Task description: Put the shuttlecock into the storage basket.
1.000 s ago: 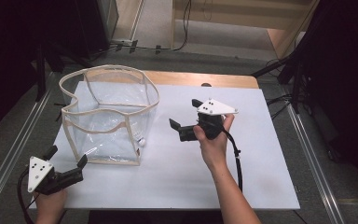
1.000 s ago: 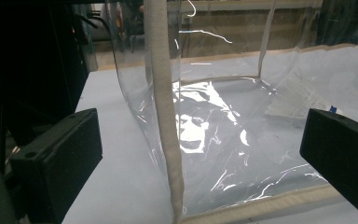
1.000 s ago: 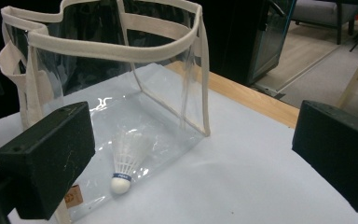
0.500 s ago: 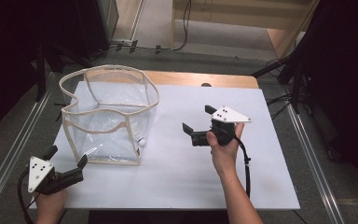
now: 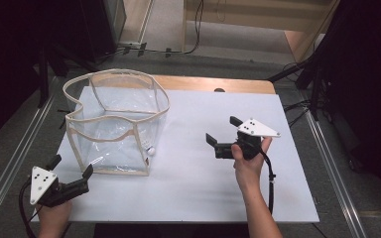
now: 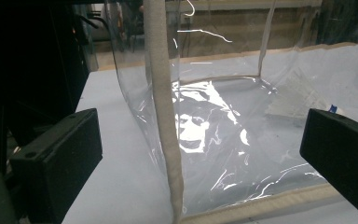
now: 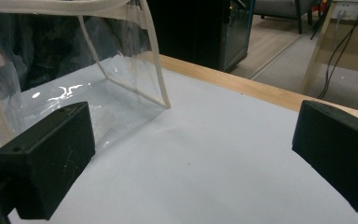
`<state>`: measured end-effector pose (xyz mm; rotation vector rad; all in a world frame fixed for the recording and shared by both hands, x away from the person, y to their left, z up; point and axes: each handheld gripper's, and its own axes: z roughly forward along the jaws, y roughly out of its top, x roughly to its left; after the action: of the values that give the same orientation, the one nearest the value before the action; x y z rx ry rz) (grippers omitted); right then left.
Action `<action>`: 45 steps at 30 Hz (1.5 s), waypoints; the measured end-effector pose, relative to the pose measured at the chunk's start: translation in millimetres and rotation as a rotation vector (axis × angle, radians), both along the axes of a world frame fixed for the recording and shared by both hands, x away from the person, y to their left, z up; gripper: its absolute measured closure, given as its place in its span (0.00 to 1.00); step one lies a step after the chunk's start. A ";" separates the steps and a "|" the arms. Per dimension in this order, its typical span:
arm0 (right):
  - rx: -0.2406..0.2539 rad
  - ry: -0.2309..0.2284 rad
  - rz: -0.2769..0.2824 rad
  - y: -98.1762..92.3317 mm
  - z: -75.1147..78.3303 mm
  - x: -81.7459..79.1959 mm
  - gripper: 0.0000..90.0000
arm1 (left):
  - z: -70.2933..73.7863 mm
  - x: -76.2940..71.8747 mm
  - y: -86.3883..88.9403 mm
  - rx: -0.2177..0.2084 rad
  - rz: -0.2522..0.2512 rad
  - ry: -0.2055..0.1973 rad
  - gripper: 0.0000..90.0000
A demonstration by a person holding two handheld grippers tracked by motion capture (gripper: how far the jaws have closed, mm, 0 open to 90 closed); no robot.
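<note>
Clear bag [image 5: 115,124] with cream binding, standing open at centre left of the high view on the white worktop [image 5: 203,188]. Left claw [image 5: 71,174] — jaws wide apart, empty — sits at lower left, just beside the bag's near corner; in its own view the corner seam [image 6: 164,116] rises between the jaws. Right claw [image 5: 222,134], also wide open and empty, hovers right of centre, well apart from the bag. Judged next: close on the stiff binding — not the slippery film.

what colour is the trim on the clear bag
Cream or off-white, edging the clear bag along its rim and seams; it shows best in the left gripper view.
</note>
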<state>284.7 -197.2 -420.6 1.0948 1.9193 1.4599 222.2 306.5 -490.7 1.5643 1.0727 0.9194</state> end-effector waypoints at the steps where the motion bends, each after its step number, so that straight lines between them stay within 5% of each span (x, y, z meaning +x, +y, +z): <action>1: 0.001 -0.003 -0.009 -3.9 -0.8 -1.5 0.00 | 0.0 0.1 -0.1 0.001 -0.001 0.000 0.00; 45: 0.002 0.041 -0.158 -83.9 -52.4 -53.6 0.00 | -0.4 -0.2 -1.2 0.011 -0.001 0.002 0.00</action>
<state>231.1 -281.1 -473.0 1.2558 1.8132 1.3629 222.0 305.3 -491.0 1.5747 1.0705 0.9245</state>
